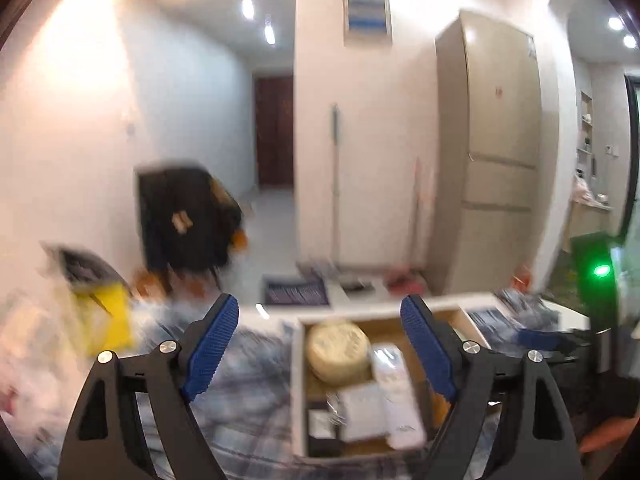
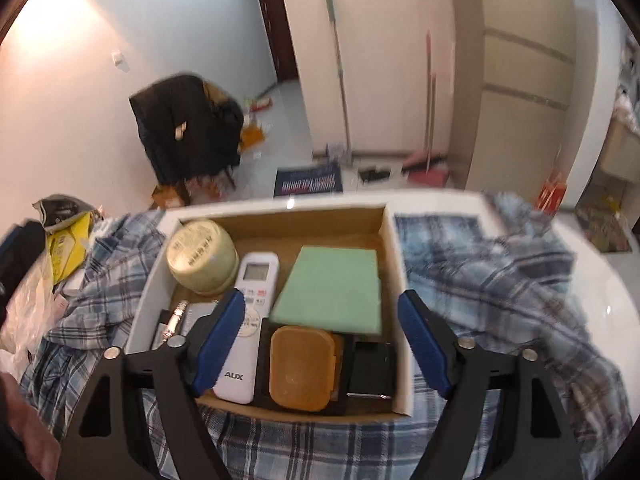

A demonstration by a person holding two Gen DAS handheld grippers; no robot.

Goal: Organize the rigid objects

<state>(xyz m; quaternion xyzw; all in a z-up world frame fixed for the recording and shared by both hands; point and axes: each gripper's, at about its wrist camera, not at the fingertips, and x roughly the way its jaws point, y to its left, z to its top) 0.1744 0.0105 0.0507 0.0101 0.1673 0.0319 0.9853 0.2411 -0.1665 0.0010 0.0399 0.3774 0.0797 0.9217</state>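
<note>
A white cardboard box (image 2: 396,264) lies on a plaid cloth. It holds a round cream tin (image 2: 200,256), a white AUX remote (image 2: 250,316), a green flat box (image 2: 334,290), an orange lidded container (image 2: 302,366) and a black item (image 2: 370,370). My right gripper (image 2: 322,344) is open and empty, just above the box's near end. My left gripper (image 1: 320,350) is open and empty, to the left of the box (image 1: 298,380); the tin (image 1: 338,352) and remote (image 1: 396,392) show blurred between its fingers.
The blue plaid cloth (image 2: 500,280) covers a white table (image 2: 592,276). A yellow packet (image 2: 66,248) and plastic bags lie at the left. A black chair (image 2: 188,128), a blue mat (image 2: 310,180), a mop and a beige fridge (image 1: 500,152) stand beyond.
</note>
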